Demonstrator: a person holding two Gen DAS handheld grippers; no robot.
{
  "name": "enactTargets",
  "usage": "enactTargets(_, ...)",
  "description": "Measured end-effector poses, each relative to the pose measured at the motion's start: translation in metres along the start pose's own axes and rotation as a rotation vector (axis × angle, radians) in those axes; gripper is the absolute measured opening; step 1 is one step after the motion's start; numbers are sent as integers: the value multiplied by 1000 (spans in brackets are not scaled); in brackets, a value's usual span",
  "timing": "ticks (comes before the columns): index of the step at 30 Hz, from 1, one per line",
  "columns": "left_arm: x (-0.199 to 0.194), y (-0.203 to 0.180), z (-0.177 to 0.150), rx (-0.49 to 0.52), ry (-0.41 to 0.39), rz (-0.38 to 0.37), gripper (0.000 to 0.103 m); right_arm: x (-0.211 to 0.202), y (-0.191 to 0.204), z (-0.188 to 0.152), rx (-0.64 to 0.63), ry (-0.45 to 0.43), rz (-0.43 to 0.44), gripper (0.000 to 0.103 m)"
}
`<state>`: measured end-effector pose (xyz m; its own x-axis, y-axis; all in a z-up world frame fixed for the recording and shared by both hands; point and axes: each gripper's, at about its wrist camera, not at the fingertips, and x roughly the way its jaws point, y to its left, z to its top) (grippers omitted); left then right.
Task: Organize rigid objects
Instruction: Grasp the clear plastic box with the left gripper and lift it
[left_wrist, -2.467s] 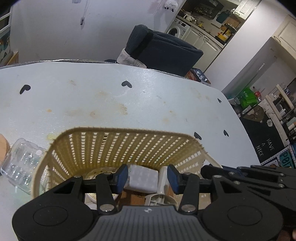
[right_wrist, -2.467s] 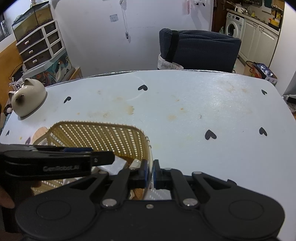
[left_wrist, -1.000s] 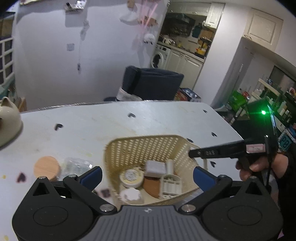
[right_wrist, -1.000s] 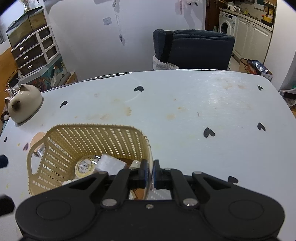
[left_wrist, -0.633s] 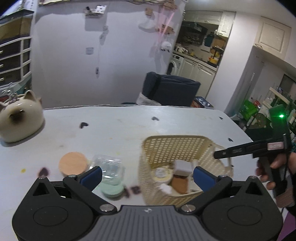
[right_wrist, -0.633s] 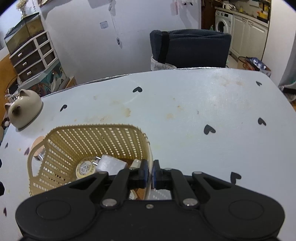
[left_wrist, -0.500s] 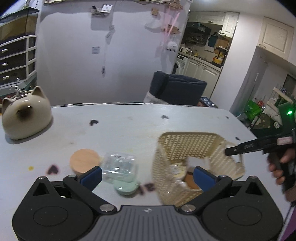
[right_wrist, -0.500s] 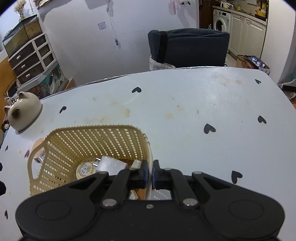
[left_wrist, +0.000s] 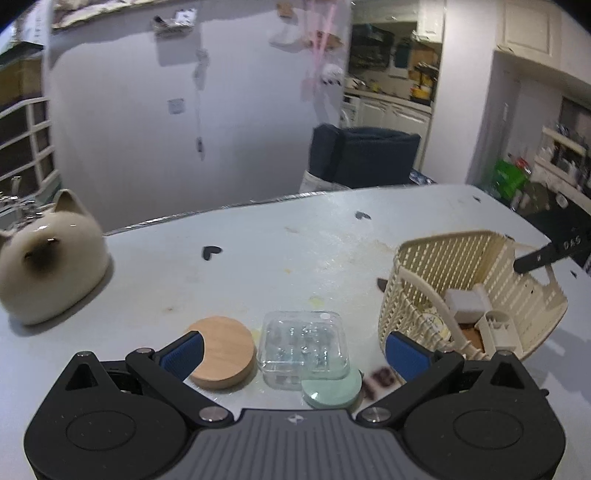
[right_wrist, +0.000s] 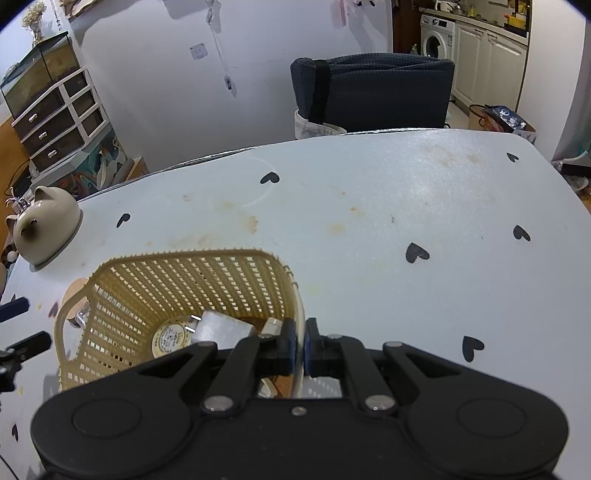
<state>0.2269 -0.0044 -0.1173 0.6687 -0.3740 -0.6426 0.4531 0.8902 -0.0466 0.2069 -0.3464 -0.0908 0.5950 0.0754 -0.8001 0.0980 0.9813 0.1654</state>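
A cream lattice basket (left_wrist: 458, 273) (right_wrist: 155, 284) stands on the white table, holding a white plug block (left_wrist: 466, 303), a round tin (right_wrist: 171, 336) and other small items. My right gripper (right_wrist: 300, 345) is shut on the basket's near rim. My left gripper (left_wrist: 295, 352) is open and empty, above a clear plastic box (left_wrist: 303, 344) with a round wooden lid (left_wrist: 226, 350) to its left and a mint green disc (left_wrist: 332, 387) at its near right corner.
A cream cat-shaped pot (left_wrist: 48, 258) (right_wrist: 44, 221) sits at the table's left. A dark armchair (right_wrist: 373, 96) stands behind the table's far edge. The table top (right_wrist: 406, 206) has black heart marks and stains.
My left gripper has opened wide, pulled back out of the basket and swung left over the clear box and wooden lid. My right gripper stays shut on the basket rim.
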Motion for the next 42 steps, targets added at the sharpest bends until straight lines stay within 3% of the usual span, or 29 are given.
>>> enactTargets(9, 45, -8, 4, 10, 67, 11, 97, 3, 0, 0, 21, 10, -4, 6)
enactTargets(13, 54, -13, -2, 45, 83, 50, 94, 4, 0, -1, 26, 15, -5, 6)
enactTargets(17, 57, -15, -8, 51, 108, 43, 73, 4, 0, -1, 30, 16, -8, 6)
enactTargets(32, 9, -4, -40, 17, 159, -49, 73, 4, 1, -2, 26, 17, -12, 6)
enactTargets(42, -14, -8, -66, 130, 280, -112, 73, 4, 1, -2, 27, 18, -12, 6)
